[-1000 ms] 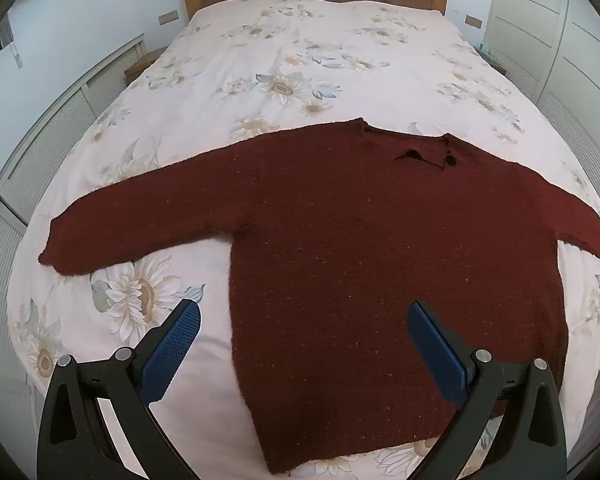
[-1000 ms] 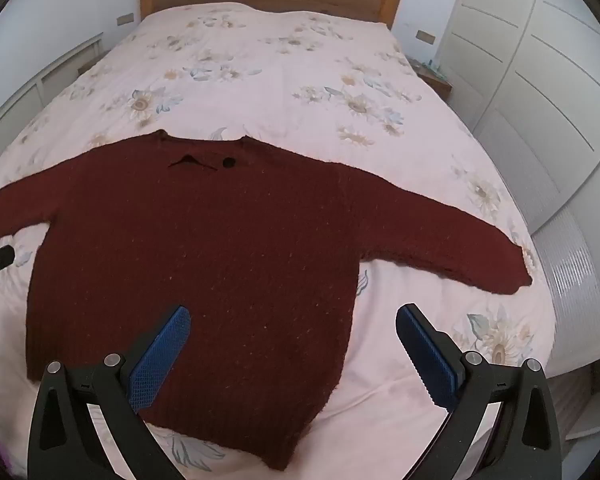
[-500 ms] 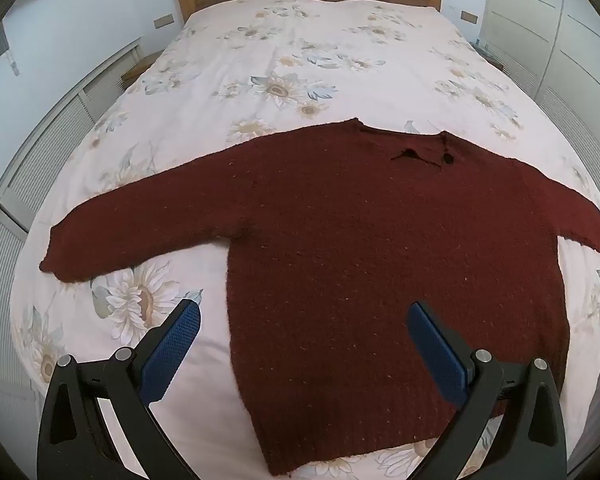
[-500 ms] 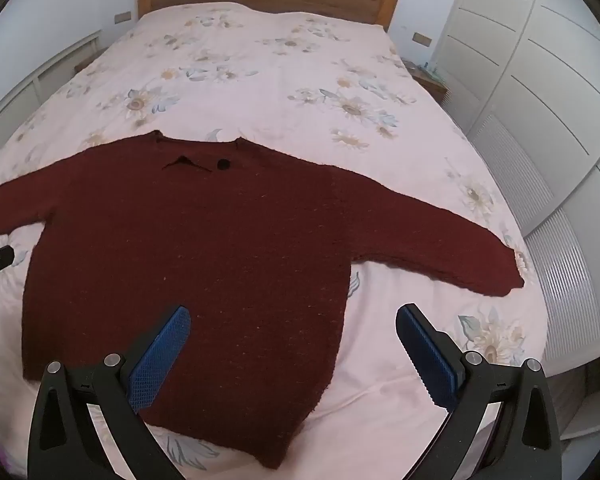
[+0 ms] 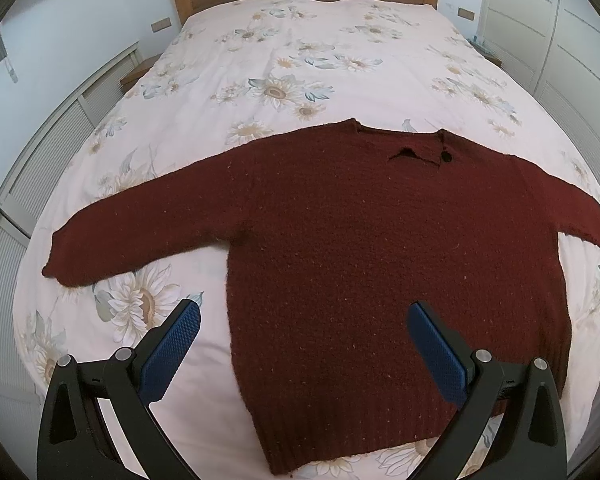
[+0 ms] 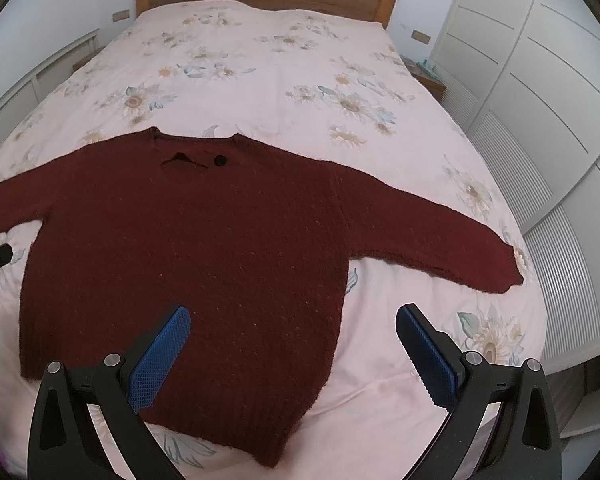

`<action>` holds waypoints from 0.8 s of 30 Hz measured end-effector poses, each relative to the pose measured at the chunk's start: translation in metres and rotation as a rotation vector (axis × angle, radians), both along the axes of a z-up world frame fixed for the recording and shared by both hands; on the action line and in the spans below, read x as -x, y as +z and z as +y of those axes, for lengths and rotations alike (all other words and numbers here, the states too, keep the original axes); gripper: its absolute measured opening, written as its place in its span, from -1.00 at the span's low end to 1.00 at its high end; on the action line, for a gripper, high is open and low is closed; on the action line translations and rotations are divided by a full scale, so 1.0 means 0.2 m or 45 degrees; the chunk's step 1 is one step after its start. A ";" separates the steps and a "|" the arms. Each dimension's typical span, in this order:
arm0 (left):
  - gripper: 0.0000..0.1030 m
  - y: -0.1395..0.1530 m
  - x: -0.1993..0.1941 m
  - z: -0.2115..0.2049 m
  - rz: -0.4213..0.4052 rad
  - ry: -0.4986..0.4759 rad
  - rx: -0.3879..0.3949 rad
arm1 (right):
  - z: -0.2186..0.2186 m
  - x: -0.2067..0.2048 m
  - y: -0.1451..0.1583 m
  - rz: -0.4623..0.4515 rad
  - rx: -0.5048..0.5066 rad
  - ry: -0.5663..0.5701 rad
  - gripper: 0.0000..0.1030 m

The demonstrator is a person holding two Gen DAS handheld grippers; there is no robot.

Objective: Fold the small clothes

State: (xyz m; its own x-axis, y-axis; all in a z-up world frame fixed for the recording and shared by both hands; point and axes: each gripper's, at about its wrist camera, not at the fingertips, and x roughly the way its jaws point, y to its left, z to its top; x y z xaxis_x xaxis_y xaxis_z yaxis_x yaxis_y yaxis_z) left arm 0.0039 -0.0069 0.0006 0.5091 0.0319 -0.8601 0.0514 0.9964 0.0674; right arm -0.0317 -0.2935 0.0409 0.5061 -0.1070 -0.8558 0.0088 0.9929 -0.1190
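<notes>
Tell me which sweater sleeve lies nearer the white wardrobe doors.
The right sleeve: its cuff reaches the bed edge beside the wardrobe. The left sleeve stretches toward the opposite side.

Both grippers look like the same build. The left gripper [image 5: 303, 322] has chunky black plastic arms with triangular cutouts, and round silver screws at the pivots. Its fingers [image 5: 171, 350] carry bright blue pads with a fine diamond-grid texture. Same deal on the right gripper [image 6: 293, 326], though the edge of one blue pad [image 6: 428, 358] looks toothed.
</notes>
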 end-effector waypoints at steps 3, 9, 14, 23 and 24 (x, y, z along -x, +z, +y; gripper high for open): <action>0.98 -0.01 0.00 0.00 0.014 -0.003 0.007 | -0.01 0.00 -0.01 0.002 0.000 -0.004 0.99; 0.98 -0.02 -0.01 -0.01 0.022 -0.010 -0.007 | -0.02 0.01 -0.01 0.006 0.002 -0.012 0.99; 0.98 -0.02 0.00 -0.01 0.024 -0.011 -0.007 | -0.02 0.00 0.00 0.009 0.006 -0.014 0.99; 0.98 -0.04 -0.01 0.00 0.039 -0.008 -0.014 | -0.02 0.00 -0.01 0.013 0.007 -0.009 0.99; 0.98 -0.04 -0.01 0.00 0.039 -0.009 -0.013 | -0.02 0.00 -0.01 0.014 0.009 -0.008 0.99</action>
State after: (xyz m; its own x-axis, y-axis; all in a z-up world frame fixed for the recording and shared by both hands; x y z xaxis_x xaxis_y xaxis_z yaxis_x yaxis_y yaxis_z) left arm 0.0054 -0.0073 -0.0075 0.4830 0.0373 -0.8748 0.0609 0.9952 0.0761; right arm -0.0317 -0.2974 0.0392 0.4959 -0.1161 -0.8606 0.0138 0.9920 -0.1259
